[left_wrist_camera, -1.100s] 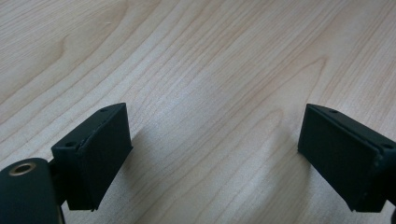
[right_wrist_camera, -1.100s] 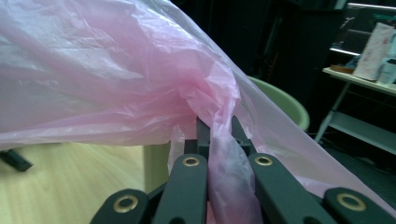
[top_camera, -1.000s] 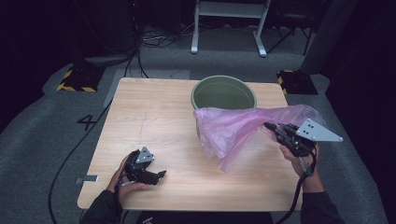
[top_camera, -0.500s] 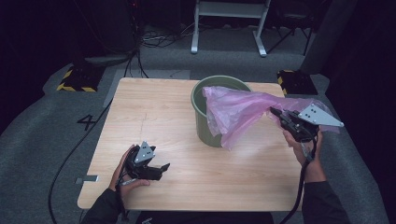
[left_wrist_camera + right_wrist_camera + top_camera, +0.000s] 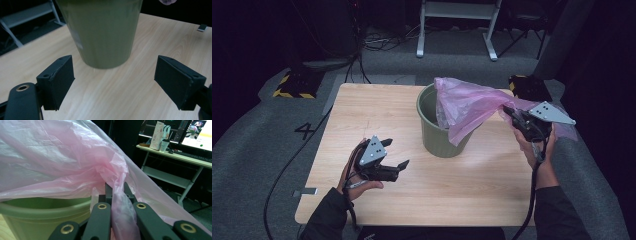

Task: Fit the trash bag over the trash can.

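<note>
Your right gripper (image 5: 508, 111) is clamped on the pink bag (image 5: 472, 107) — it hides the bucket's (image 5: 437, 137) far rim; your left gripper (image 5: 396, 159) gapes, empty, near the table's (image 5: 362, 105) front edge.

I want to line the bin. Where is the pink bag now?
In the high view, the pink bag drapes over the green bin's right rim, held by the right gripper.

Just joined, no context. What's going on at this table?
A person is lining a green bin with a pink plastic bag. The right gripper is shut on a bunched edge of the bag and holds it over the bin's rim, with part of the bag draped inside and part hanging down the outside. The left gripper is open and holds nothing; it hovers above the wooden table, pointing at the bin's side. The bag is not yet spread around the rim.
</note>
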A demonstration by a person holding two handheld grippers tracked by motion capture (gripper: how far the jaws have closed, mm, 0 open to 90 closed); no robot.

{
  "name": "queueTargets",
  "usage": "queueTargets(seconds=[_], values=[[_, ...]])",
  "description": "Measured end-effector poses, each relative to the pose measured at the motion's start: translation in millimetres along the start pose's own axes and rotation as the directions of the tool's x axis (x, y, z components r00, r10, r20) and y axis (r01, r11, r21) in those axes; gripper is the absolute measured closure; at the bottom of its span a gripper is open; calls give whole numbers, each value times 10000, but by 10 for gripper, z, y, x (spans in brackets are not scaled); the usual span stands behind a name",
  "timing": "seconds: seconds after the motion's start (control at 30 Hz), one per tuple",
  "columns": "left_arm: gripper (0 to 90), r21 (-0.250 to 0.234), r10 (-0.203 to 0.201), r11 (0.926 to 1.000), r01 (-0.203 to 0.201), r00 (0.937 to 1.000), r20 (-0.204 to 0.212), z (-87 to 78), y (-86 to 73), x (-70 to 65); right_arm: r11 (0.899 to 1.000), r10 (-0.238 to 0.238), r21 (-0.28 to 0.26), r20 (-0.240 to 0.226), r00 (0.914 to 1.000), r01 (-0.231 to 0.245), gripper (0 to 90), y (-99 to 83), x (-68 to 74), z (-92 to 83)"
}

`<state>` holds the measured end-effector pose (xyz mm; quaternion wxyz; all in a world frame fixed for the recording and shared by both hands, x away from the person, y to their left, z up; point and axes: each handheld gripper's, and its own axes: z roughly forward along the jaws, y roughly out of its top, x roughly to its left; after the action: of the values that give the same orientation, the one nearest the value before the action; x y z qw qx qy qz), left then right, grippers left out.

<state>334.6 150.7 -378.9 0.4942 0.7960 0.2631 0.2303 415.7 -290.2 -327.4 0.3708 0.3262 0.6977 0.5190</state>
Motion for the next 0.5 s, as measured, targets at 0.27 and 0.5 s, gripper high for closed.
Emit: queueTargets(seconds=[0.27, 0.5], values=[[216, -794, 733, 9941, -738, 9973, -91, 98, 447, -121, 9996, 8, 297, 317, 9995, -17, 893, 11, 9, 110], [231, -818, 1103, 9906, -1095, 9939, 50, 336, 727, -129, 9992, 14, 402, 701, 9975, -42, 892, 33, -17, 146]])
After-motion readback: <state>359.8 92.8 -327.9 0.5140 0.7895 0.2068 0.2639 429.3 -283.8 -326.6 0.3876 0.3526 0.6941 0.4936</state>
